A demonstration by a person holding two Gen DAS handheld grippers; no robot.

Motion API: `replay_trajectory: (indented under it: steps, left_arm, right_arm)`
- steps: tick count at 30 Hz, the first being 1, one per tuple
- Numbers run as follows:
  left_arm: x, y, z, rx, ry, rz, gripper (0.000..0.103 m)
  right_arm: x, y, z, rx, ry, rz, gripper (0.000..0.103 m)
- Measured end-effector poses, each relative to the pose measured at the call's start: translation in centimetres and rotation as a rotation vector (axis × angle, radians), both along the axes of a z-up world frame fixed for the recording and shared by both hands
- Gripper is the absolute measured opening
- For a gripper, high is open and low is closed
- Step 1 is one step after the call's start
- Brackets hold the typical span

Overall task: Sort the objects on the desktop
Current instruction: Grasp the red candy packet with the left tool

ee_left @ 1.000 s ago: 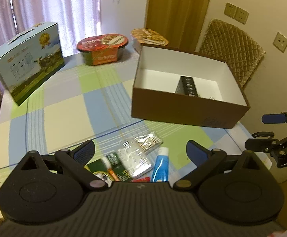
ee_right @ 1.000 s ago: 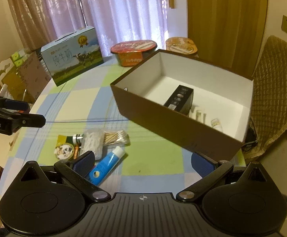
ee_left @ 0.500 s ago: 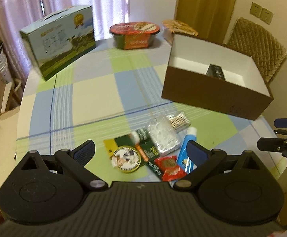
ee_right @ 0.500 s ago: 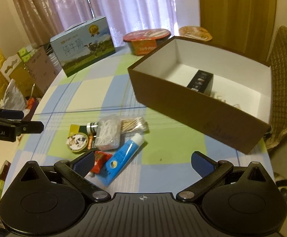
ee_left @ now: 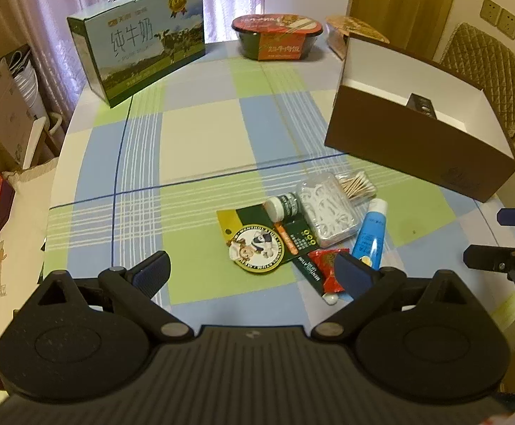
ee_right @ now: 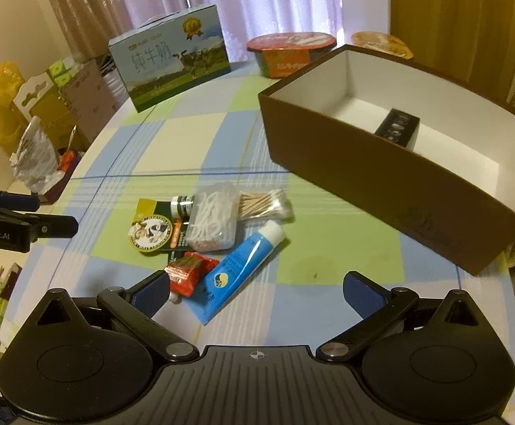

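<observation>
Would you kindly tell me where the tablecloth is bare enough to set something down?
The widest bare stretch lies between the milk carton, the brown box and the heap of small items. A smaller one lies right of the blue tube, below the box's front wall. It is crowded around the floss case, cotton swabs and red packet.

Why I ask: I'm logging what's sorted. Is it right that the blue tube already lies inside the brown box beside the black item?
Not quite. The right wrist view shows the blue tube still on the tablecloth among the small items; inside the brown box only the black item shows.
</observation>
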State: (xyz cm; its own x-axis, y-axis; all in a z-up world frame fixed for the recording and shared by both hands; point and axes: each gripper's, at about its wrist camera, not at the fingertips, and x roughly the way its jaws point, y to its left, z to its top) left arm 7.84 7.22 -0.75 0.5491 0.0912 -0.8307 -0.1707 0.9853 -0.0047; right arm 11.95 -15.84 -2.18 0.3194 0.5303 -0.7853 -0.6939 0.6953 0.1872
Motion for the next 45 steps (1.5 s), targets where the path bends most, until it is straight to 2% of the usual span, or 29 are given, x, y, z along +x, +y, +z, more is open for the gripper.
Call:
replay_trajectory:
  steps: [7, 24, 28, 37, 45]
  left_arm:
    - [-0.2, -0.6, -1.4, 0.016, 0.000, 0.004, 0.097]
    - [0.5, -3.6, -4.5, -0.056, 0.047, -0.046, 0.094]
    - [1.3, -4.5, -5.3, -0.074, 0.062, -0.061, 0.086]
    - [4.4, -6.4, -7.5, -0.095, 0.075, -0.079, 0.080]
    - [7.0, -7.8, -10.2, -0.059, 0.135, -0.096, 0.057]
  right_arm:
    - [0.3, 0.1, -1.3, -0.008, 0.002, 0.022, 0.101]
    - [2.0, -1.2, -4.1, -0.047, 0.039, 0.031, 0.101]
    - [3.0, -2.1, -4.7, -0.059, 0.054, 0.015, 0.101]
    - [5.1, -4.1, -5.8, -0.075, 0.085, -0.013, 0.101]
    - [6.5, -5.4, -6.3, -0.086, 0.100, -0.026, 0.101]
